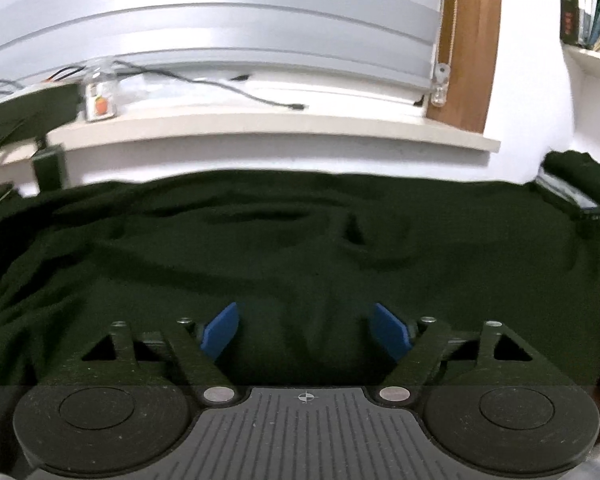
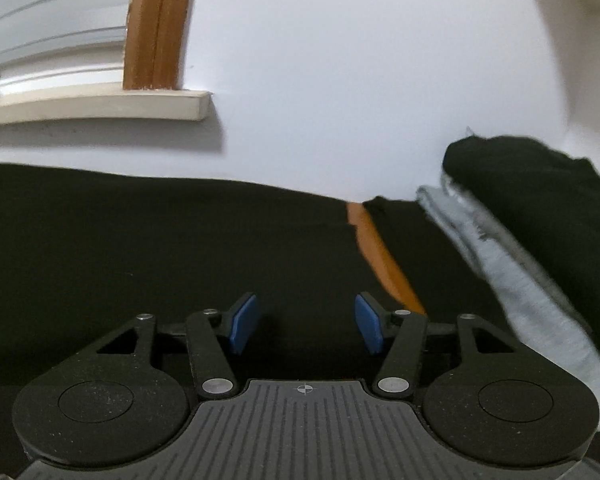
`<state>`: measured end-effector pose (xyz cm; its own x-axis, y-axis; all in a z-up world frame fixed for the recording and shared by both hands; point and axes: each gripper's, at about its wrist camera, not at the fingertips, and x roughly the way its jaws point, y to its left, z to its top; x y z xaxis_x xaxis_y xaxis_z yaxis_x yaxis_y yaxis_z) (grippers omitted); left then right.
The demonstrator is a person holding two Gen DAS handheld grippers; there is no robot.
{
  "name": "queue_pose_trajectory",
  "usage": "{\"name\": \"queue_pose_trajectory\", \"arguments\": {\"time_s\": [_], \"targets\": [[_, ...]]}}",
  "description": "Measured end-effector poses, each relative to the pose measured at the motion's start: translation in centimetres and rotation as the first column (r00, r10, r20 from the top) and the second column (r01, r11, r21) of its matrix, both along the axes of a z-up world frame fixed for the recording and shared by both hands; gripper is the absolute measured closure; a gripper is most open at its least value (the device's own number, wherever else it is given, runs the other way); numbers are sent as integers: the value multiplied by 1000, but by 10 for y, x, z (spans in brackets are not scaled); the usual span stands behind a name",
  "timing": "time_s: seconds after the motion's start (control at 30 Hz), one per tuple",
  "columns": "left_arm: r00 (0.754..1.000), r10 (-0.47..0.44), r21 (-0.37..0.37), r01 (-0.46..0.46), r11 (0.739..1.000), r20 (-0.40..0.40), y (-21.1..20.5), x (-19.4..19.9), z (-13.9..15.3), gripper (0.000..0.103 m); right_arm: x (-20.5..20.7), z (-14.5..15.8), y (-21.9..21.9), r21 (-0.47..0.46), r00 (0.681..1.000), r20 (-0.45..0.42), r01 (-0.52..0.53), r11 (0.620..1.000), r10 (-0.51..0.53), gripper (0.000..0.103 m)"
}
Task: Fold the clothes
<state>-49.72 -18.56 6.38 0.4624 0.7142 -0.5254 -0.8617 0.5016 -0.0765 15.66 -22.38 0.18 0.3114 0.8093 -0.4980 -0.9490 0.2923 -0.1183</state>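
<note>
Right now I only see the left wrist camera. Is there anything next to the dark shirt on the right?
Observer: Yes. A strip of bare orange-brown tabletop shows beside the dark garment.
Operator: Are there more clothes over there?
Observer: A folded pile: a black garment lying on a light grey one.
Operator: Is my other gripper holding something?
Observer: No. The right gripper is open above the dark cloth, with nothing pinched between its blue pads.
</note>
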Motion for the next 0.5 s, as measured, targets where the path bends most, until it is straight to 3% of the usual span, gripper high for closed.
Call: {"name": "queue_pose_trajectory", "arguments": {"time_s": [0.27, 0.5], "targets": [[994, -52, -33, 55, 998, 94, 48, 47, -8, 21, 49, 4, 29, -33, 979, -151, 136, 990, -140, 48], [990, -86, -40, 90, 995, 108, 71, 73, -20, 20, 58, -9, 73, -130, 982, -132, 115, 985, -132, 48]]}}
